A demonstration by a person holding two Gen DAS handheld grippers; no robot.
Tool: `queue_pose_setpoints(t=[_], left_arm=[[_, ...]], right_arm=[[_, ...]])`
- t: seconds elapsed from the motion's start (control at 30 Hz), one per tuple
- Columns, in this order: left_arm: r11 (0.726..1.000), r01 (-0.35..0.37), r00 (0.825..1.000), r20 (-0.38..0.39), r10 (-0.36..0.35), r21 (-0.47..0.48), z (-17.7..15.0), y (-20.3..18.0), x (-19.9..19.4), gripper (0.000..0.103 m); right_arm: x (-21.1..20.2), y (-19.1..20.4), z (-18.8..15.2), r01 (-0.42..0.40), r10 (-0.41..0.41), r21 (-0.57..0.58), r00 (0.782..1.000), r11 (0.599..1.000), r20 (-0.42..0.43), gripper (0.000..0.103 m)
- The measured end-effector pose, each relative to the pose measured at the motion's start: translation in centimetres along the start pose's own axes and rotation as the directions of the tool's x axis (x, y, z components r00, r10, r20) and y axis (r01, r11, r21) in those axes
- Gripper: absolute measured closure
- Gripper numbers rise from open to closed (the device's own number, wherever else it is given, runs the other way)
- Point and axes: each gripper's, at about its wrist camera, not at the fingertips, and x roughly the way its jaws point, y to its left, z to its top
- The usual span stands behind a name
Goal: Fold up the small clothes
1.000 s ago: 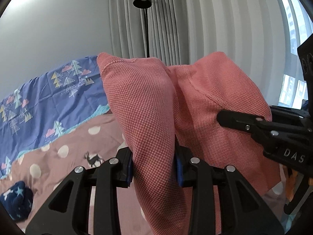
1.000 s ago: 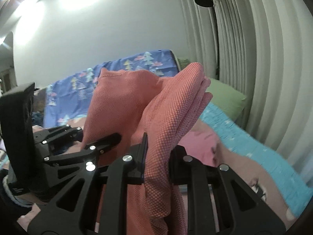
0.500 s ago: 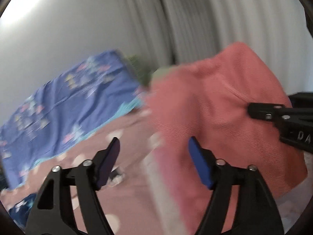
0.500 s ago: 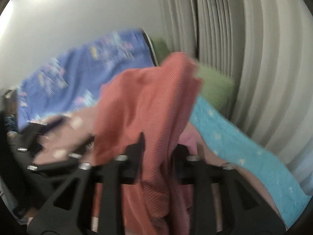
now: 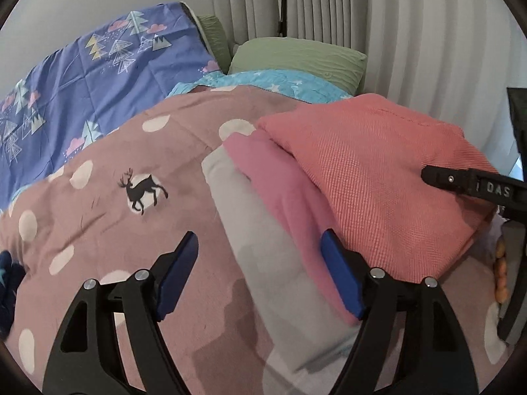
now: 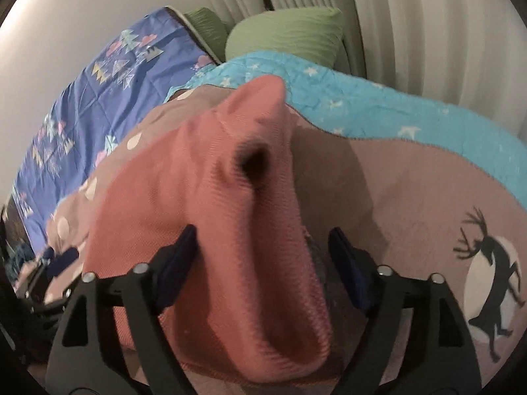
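Note:
The folded coral-red garment lies on top of a stack, over a pink garment and a grey one, on the bed. My left gripper is open and empty, just in front of the stack's left edge. In the right wrist view the coral garment bulges up between the blue pads of my right gripper, which is open with gaps on both sides. One right gripper finger lies over the coral garment in the left wrist view.
The stack rests on a brown dotted blanket with deer prints. Behind it lie a turquoise star quilt, a blue tree-print quilt and green pillows. Curtains hang at the back. A dark blue cloth lies at the far left.
Both grippers let go of the coral garment and opened. The garment went from held up in the air to lying on the stack. Both views tilted down toward the bed.

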Motion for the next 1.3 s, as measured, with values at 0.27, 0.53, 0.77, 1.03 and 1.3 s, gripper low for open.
queue_pose_setpoints(t=[0.27,0.53,0.77,1.03,1.3], left_arm=[[1.000,0.010,0.994,0.112,-0.013,0.019,-3.8,-0.4,-7.9,0.015],[0.997,0.058,0.977,0.208,-0.047,-0.044,-7.6,-1.0,-18.2,0.002],[0.995,0.041,0.960,0.281,-0.016,-0.085,-10.4,-1.9,-26.4,0.001],[0.995,0.034,0.951,0.310,-0.002,-0.099,-15.6,-2.9,-33.0,0.001],[0.997,-0.017,0.931,0.363,0.044,-0.079,-19.2,-3.4,-38.9,0.001]], right_arm=[[-9.3,2.2,-4.3,0.012,0.003,-0.080,0.983,0.997,0.184,0.016],[-22.9,5.5,-14.6,0.053,0.050,-0.239,0.914,0.970,0.403,0.004],[-28.8,7.8,-19.2,0.128,0.023,-0.291,0.885,0.948,0.465,0.004],[-32.2,10.0,-22.1,0.062,0.033,-0.245,0.931,0.967,0.364,0.002],[-35.6,12.7,-25.3,0.102,0.002,-0.253,0.925,0.962,0.381,0.002]])
